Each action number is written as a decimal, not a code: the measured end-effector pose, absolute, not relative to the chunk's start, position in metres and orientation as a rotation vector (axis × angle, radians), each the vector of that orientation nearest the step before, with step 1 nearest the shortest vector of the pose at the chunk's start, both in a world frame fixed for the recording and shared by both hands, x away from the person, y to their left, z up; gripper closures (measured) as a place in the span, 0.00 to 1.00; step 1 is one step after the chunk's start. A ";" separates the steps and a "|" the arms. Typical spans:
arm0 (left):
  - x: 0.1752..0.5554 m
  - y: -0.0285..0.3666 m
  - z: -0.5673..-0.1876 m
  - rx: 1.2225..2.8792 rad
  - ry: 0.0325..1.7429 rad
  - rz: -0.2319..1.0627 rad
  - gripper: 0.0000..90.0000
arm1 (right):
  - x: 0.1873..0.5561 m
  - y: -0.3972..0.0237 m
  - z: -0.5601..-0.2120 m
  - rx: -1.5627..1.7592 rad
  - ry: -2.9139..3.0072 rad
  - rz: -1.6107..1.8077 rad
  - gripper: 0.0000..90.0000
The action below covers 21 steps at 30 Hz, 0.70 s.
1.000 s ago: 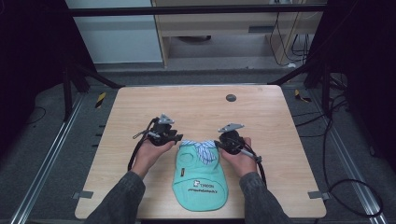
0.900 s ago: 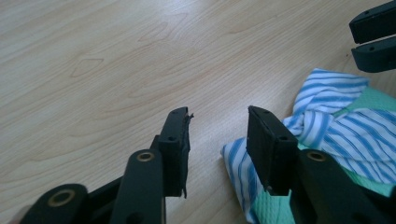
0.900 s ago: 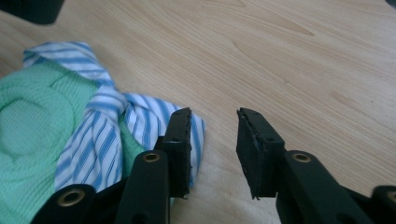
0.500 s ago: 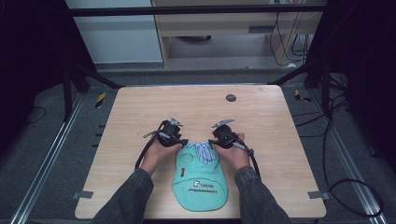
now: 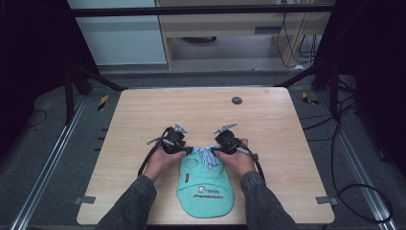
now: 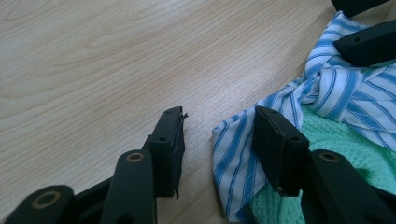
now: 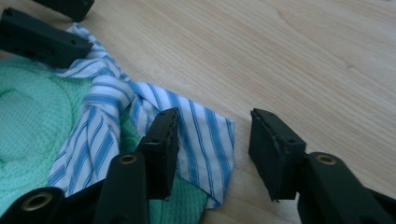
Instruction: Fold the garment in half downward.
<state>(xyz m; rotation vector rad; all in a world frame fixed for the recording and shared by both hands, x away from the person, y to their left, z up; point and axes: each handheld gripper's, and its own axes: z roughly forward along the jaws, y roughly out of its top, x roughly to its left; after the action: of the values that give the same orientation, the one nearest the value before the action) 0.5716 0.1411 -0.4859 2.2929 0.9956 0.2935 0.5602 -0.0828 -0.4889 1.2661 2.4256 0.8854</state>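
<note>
Table (image 5: 143,124): 1 garment (image 5: 206,184), 2 claws

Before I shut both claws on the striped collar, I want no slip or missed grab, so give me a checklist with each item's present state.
1. Left claw open: ok, jaws stand apart.
2. Right claw open: ok, jaws stand apart.
3. Collar corner between the left jaws: ok, a corner of the striped collar lies in the gap, against the right-hand jaw.
4. Collar corner between the right jaws: ok, the other corner reaches into the gap beside the left-hand jaw.
5. Green garment flat on the table: ok in the high view.
6. Jaws low enough to catch the fabric: cannot tell.
</note>
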 end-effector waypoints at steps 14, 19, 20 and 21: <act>0.561 0.139 -0.487 2.284 0.952 0.241 0.87 | 0.549 -0.076 -0.489 1.125 2.470 0.889 0.92; 0.557 0.135 -0.485 2.307 0.924 0.274 0.93 | 0.545 -0.077 -0.485 1.104 2.468 0.883 0.93; 0.557 0.135 -0.484 2.312 0.913 0.280 0.94 | 0.544 -0.077 -0.484 1.102 2.465 0.886 0.93; 0.557 0.135 -0.483 2.311 0.906 0.289 0.94 | 0.544 -0.078 -0.482 1.097 2.461 0.895 0.93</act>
<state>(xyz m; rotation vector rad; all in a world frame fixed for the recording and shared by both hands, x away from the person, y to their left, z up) 0.5570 0.1348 -0.4829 2.3111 0.9062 0.2891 0.5437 -0.0778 -0.4820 1.0969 2.4614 0.8950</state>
